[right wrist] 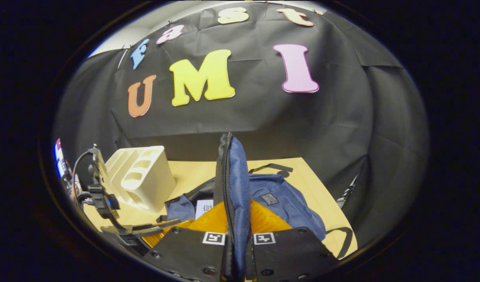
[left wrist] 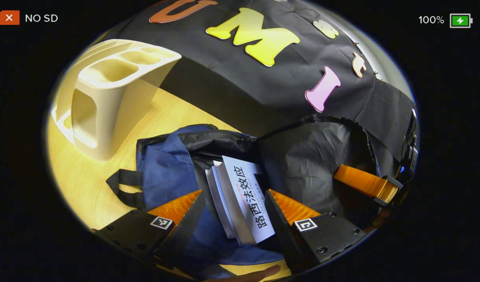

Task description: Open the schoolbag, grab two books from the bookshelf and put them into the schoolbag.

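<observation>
Right now your right hand-held gripper (right wrist: 239, 235) is clamped on the schoolbag's flap (right wrist: 235, 184), both fingers pressed together on the blue fabric with the zip edge standing up between them. In the right gripper view the flap rises upright from the fingers, and the rest of the blue schoolbag (right wrist: 287, 203) lies on the wooden worktop (right wrist: 306, 176) behind it.

In the left gripper view you see your left hand-held gripper (left wrist: 234, 199) with its fingers spread apart, one on each side of the books, not touching them. The two books (left wrist: 240, 199) sit in the open mouth of the schoolbag (left wrist: 161, 168), the upper one white-covered with dark print, tilted, with its near end pointing toward you between the fingers. The black lining (left wrist: 306, 164) of the raised flap stands on the right side, and your right hand-held gripper (left wrist: 365, 184) shows there at the flap's edge.

The cream bookshelf (left wrist: 107, 98) stands on the worktop (left wrist: 83, 184) to the left of the bag, just beside it, its visible compartments holding no books. In the right gripper view the same bookshelf (right wrist: 140, 176) stands left of the bag, and your left hand-held gripper (right wrist: 146, 231) shows low on the left, near the bag's opening. A black carry strap (left wrist: 124, 188) of the bag lies on the worktop beside the blue fabric.
</observation>
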{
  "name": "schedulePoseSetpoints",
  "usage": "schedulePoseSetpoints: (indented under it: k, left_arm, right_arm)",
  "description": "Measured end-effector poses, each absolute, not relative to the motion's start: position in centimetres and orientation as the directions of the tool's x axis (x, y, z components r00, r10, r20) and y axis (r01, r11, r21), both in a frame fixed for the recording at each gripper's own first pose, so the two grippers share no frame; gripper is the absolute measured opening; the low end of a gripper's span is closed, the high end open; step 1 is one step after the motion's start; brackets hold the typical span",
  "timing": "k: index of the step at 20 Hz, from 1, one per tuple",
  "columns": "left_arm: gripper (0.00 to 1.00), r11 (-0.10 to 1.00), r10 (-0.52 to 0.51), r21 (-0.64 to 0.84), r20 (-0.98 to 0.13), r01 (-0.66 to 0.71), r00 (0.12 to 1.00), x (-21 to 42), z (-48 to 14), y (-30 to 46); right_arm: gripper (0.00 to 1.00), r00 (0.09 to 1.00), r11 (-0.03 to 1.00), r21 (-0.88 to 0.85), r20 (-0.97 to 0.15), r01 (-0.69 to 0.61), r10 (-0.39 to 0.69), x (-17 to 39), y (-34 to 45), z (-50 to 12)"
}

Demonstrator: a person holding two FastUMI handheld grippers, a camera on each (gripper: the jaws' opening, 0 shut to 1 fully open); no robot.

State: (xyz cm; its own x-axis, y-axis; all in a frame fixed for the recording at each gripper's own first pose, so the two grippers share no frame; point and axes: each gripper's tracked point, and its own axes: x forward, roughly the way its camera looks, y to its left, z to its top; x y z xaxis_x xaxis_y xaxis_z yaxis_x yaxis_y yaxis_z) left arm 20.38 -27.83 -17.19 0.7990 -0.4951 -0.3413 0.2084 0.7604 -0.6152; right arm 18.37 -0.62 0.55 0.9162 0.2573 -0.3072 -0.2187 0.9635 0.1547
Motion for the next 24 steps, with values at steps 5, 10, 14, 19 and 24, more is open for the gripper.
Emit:
schedulePoseSetpoints:
  k: [5,10,14,19,24]
  left_arm:
    - [0.97,0.829,-0.447,-0.505,-0.343,0.239,0.827,17.4,-16.9,-25.5]
    - [0.97,0.876,-0.385,-0.412,-0.279,0.252,0.880,14.1,-13.8,-22.0]
    - [0.96,0.911,-0.322,-0.340,-0.238,0.232,0.916,11.8,-12.2,-18.7]
    - [0.96,0.963,-0.220,-0.193,-0.166,0.187,0.961,9.6,-10.3,-14.7]
    - [0.91,0.989,-0.127,-0.086,-0.057,0.122,0.990,7.7,-7.2,-11.3]
  right_arm:
    - [0.13,0.937,0.987,0.055,-0.312,-0.148,0.158,17.0,-1.5,-0.9]
    - [0.25,0.944,0.993,0.013,-0.311,-0.114,0.112,14.6,-1.7,-1.6]
    - [0.17,0.947,0.997,0.000,-0.313,-0.074,0.070,13.1,-1.7,-2.0]
    - [0.21,0.954,0.999,-0.002,-0.298,-0.046,0.043,10.9,-1.8,-2.8]
    - [0.21,0.953,0.999,0.044,-0.301,-0.005,0.018,8.4,-2.6,-4.5]
